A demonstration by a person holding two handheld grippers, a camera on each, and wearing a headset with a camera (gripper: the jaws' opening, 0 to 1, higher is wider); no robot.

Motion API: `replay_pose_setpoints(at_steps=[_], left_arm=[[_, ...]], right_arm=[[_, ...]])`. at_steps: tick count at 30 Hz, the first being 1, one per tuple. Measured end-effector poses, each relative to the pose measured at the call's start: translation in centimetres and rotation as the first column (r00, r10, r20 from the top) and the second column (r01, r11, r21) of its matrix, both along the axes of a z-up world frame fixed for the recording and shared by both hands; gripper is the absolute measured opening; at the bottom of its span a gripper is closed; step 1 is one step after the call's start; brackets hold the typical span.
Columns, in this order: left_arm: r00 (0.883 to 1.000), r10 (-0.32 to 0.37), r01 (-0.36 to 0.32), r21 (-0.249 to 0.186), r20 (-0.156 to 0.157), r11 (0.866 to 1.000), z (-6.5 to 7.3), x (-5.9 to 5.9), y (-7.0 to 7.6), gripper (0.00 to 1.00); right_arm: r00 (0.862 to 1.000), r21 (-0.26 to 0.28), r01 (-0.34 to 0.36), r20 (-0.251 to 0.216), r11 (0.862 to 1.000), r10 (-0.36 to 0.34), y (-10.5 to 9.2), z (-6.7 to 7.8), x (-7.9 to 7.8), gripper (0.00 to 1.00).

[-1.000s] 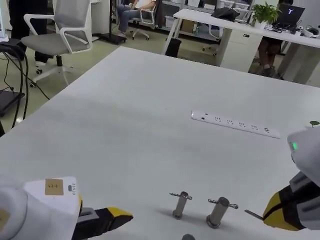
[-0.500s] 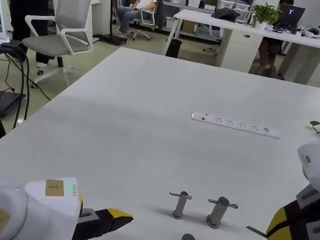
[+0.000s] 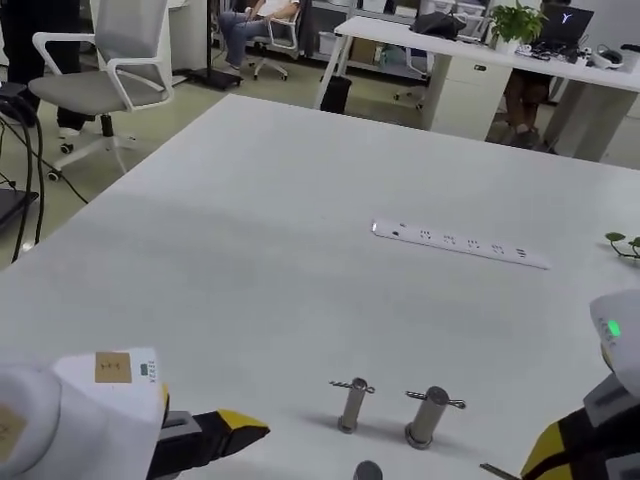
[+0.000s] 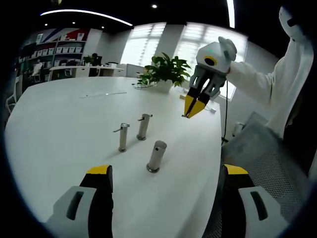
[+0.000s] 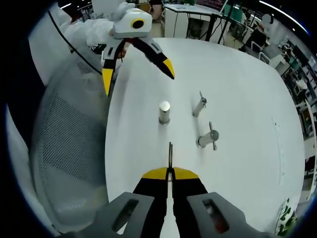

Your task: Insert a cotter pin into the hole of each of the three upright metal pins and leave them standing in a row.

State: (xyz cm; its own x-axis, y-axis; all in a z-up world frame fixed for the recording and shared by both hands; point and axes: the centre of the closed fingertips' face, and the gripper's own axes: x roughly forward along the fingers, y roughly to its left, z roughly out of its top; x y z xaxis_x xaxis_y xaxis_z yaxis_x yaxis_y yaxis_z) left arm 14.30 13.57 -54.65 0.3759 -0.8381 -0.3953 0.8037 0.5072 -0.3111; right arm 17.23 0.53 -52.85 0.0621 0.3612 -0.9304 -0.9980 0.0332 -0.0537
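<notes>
Head view: power strip [image 3: 460,243] lies well beyond upright pins [image 3: 428,415].

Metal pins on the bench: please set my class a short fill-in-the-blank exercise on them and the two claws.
1. Of the three upright metal pins, ___ already carry a cotter pin.
2. The right claw is ___ on a loose cotter pin.
3. The left claw has its jaws ___.
Missing words: two; shut; open.
</notes>
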Motion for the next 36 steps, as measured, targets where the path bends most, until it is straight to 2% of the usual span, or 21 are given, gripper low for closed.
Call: replay_pose_setpoints(at_steps=[11, 18, 29, 32, 36], left_arm=[[1.000, -0.006, 0.006, -0.005, 0.002, 1.000, 0.2, 0.1, -0.3, 0.89], [1.000, -0.009, 0.009, 0.000, 0.000, 1.000, 0.2, 0.1, -0.6, 0.89], [1.000, 0.020, -0.019, -0.044, 0.024, 0.999, 1.5, 0.8, -1.0, 0.86], [1.000, 0.026, -0.025, -0.053, 0.008, 0.998, 1.5, 0.9, -1.1, 0.80], [0.999, 0.036, -0.035, -0.051, 0.005, 0.998, 1.5, 1.0, -1.1, 0.75]], right_arm=[[1.000, 0.025, 0.004, -0.003, 1.000, -0.004, 0.5, -0.2, -1.1, 0.00], [1.000, 0.033, 0.007, 0.001, 0.999, -0.007, 0.8, -0.3, -1.1, 0.00], [0.998, 0.072, 0.028, 0.057, 0.997, -0.032, 1.3, 0.2, -0.6, 0.00], [0.996, 0.087, 0.031, 0.081, 0.996, -0.038, 1.7, 0.3, -0.4, 0.00], [0.992, 0.100, 0.026, 0.117, 0.995, -0.038, 2.1, 0.6, -0.3, 0.00]])
